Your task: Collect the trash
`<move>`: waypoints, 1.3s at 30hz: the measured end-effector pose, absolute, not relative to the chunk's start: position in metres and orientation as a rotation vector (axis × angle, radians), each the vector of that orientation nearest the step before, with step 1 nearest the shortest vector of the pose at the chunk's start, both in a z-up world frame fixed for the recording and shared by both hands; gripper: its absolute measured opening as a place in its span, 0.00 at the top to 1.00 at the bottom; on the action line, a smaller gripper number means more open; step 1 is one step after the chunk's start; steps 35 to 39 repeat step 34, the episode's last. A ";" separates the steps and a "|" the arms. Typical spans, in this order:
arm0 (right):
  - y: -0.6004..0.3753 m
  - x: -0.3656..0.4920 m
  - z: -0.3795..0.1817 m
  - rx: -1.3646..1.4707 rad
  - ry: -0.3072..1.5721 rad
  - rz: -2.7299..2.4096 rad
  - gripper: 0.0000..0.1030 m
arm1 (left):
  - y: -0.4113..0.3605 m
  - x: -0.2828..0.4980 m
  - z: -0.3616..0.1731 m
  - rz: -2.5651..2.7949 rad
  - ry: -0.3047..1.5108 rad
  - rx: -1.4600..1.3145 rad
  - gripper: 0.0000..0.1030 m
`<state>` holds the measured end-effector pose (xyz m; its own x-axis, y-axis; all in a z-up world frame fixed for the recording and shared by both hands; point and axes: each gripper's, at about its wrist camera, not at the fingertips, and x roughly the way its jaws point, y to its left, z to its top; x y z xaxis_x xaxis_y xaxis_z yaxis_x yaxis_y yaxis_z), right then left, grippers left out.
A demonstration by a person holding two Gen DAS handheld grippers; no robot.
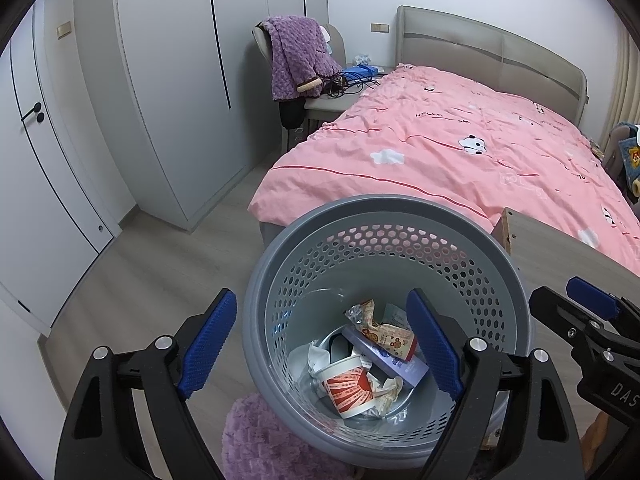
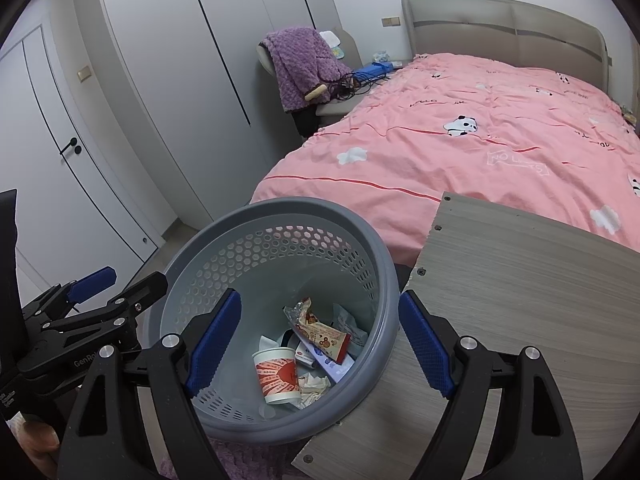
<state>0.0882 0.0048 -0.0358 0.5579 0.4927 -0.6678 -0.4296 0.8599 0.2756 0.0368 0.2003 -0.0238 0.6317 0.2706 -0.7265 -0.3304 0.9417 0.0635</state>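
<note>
Right under your grippers sits the grey perforated bin [image 1: 384,320], its rim touching the corner of a wood-grain board [image 2: 520,300] on its right. Low at the bin's near side a patch of purple fluffy fabric [image 1: 264,440] shows. Inside the bin the trash lies on the bottom: a red-and-white paper cup [image 2: 278,376] on its side, a crumpled snack wrapper [image 2: 320,332] with a cartoon print above it, a pale purple box [image 1: 396,360] beside that, and some crushed tissue [image 2: 314,386] next to the cup.

Your left gripper [image 1: 320,346] hangs over the bin with its blue pads spread wide, one outside the rim on the left and one over the inside on the right, holding nothing. Your right gripper [image 2: 320,346] is likewise wide apart and bare, its left pad over the bin's inside and its right pad over the board. Each one appears at the edge of the other's view, close beside it.

Past the bin runs pale wood flooring [image 1: 152,272], and just behind the bin the foot of a bed with a pink panda-print cover [image 1: 460,148]. To the left stand grey wardrobe doors [image 1: 180,80] and a white door with a black handle [image 1: 32,112]. Farther back, at the head of the bed, a chair draped with a purple blanket [image 1: 298,56] faces a bedside table carrying a blue box [image 1: 362,71] and tangled black cables [image 1: 340,82]. The padded beige headboard [image 1: 492,48] closes the far wall.
</note>
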 end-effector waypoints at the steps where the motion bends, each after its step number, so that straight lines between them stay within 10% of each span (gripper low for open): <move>1: 0.005 0.088 -0.036 0.085 0.814 0.545 0.23 | 0.200 0.036 -0.023 0.345 0.816 -0.078 0.20; 39: 0.006 0.087 -0.037 0.078 0.818 0.546 0.23 | 0.201 0.033 -0.023 0.356 0.808 -0.086 0.20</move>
